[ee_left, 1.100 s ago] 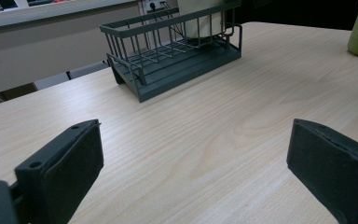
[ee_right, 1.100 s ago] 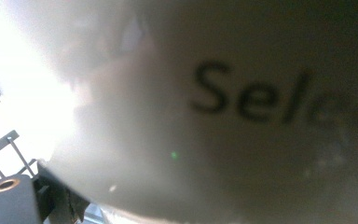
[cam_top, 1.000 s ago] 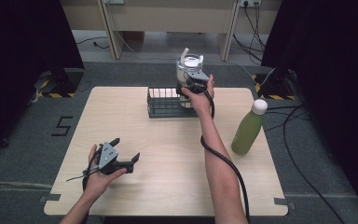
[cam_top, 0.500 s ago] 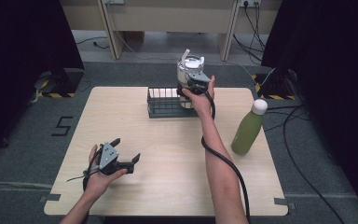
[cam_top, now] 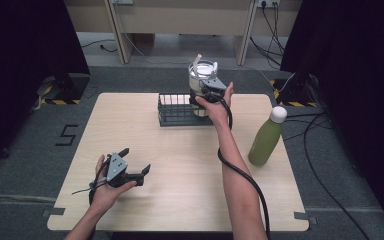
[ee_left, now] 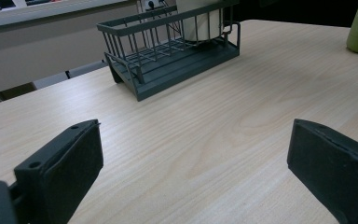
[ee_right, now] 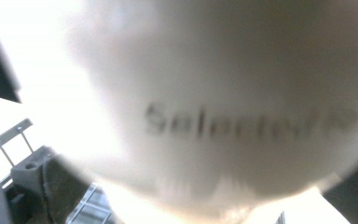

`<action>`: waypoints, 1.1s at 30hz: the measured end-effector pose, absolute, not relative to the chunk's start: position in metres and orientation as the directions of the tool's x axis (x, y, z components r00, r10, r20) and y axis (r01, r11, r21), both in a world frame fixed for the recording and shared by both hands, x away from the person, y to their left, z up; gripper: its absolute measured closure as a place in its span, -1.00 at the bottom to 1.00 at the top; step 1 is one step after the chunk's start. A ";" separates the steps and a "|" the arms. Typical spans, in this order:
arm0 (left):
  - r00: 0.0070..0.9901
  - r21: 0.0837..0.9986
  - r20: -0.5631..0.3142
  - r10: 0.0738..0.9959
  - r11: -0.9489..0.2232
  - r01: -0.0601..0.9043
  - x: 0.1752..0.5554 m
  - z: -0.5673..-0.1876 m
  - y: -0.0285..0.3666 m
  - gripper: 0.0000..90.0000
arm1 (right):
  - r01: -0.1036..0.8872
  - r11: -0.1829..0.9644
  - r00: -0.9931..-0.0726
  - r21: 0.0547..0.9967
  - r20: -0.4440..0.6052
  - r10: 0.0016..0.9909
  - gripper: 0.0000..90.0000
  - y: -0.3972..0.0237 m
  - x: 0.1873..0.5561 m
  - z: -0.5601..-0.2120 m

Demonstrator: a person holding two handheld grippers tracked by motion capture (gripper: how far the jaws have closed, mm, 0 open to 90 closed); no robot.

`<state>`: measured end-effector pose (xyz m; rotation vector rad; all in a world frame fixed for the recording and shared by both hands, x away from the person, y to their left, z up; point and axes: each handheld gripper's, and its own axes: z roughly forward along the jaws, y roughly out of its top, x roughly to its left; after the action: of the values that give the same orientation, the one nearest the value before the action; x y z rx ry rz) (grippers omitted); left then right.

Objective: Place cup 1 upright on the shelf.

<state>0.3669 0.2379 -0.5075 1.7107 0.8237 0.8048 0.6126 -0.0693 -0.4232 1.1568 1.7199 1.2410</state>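
Barely any change vs 1 s ago. Right tool [cam_top: 206, 93] clamped on white cup [cam_top: 202, 76], held over rack's [cam_top: 176, 112] right end. Left tool [cam_top: 135, 166] open, parked low on tabletop [cam_top: 180, 165], out of the way.

White cup [cam_top: 201, 80] upright above rack [cam_top: 177, 110]

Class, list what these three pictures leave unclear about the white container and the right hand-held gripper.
- Right gripper view: container blurred, too close; its print unreadable.
- High view: right hand-held gripper at the container; hand covers its jaws, so the grip is uncertain.
- High view: container's base behind the rack; resting or lifted, unclear.
- Left gripper view: container cut by the top edge.
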 end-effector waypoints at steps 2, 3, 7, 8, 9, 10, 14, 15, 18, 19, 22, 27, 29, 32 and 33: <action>0.541 0.961 0.126 0.831 -0.238 0.142 0.367 -0.507 0.238 -0.94 | 0.262 0.149 -0.347 0.953 -0.051 0.937 -0.96 -0.071 0.607 -0.425; 0.540 0.961 0.126 0.832 -0.238 0.142 0.367 -0.507 0.239 -0.94 | 0.264 0.142 -0.346 0.954 -0.044 0.937 -0.96 -0.072 0.604 -0.425; 0.534 0.961 0.129 0.835 -0.238 0.141 0.367 -0.506 0.241 -0.94 | 0.266 0.140 -0.346 0.954 -0.041 0.937 -0.94 -0.077 0.594 -0.425; 0.534 0.961 0.131 0.835 -0.239 0.139 0.367 -0.506 0.241 -0.94 | 0.265 0.133 -0.340 0.955 -0.036 0.940 -0.93 -0.079 0.591 -0.424; 0.534 0.961 0.132 0.835 -0.240 0.138 0.367 -0.506 0.241 -0.94 | 0.264 0.132 -0.338 0.955 -0.036 0.940 -0.93 -0.081 0.589 -0.423; 0.535 0.961 0.133 0.835 -0.241 0.138 0.367 -0.506 0.241 -0.94 | 0.263 0.133 -0.338 0.956 -0.038 0.940 -0.93 -0.082 0.587 -0.423; 0.532 0.960 0.134 0.836 -0.244 0.141 0.366 -0.507 0.241 -0.94 | 0.256 0.124 -0.329 0.959 -0.034 0.944 -0.91 -0.088 0.576 -0.421; 0.529 0.960 0.132 0.838 -0.241 0.141 0.366 -0.507 0.242 -0.94 | 0.252 0.129 -0.330 0.959 -0.040 0.943 -0.91 -0.090 0.574 -0.421; 0.521 0.961 0.125 0.845 -0.233 0.148 0.365 -0.507 0.245 -0.94 | 0.254 0.137 -0.334 0.957 -0.046 0.941 -0.90 -0.091 0.566 -0.423; 0.520 0.961 0.124 0.845 -0.232 0.149 0.366 -0.507 0.245 -0.94 | 0.256 0.135 -0.333 0.957 -0.044 0.942 -0.89 -0.092 0.563 -0.424; 0.524 0.961 0.130 0.842 -0.237 0.142 0.365 -0.505 0.244 -0.94 | 0.259 0.135 -0.330 0.956 -0.043 0.943 -0.85 -0.093 0.555 -0.426; 0.526 0.960 0.132 0.840 -0.240 0.143 0.365 -0.505 0.241 -0.94 | 0.263 0.164 -0.344 0.951 -0.067 0.937 -0.84 -0.095 0.539 -0.430; 0.525 0.961 0.129 0.841 -0.236 0.142 0.366 -0.504 0.241 -0.94 | 0.260 0.164 -0.342 0.951 -0.068 0.937 -0.83 -0.096 0.533 -0.432; 0.525 0.961 0.127 0.841 -0.235 0.143 0.367 -0.504 0.240 -0.94 | 0.259 0.169 -0.346 0.951 -0.072 0.935 -0.82 -0.098 0.527 -0.433; 0.526 0.961 0.128 0.841 -0.236 0.144 0.368 -0.505 0.239 -0.94 | 0.257 0.171 -0.346 0.951 -0.075 0.935 -0.82 -0.099 0.523 -0.433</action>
<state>0.3676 0.2391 -0.5046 1.7050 0.8365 0.8209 0.5235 -0.0990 -0.4328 1.1392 1.7356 1.2042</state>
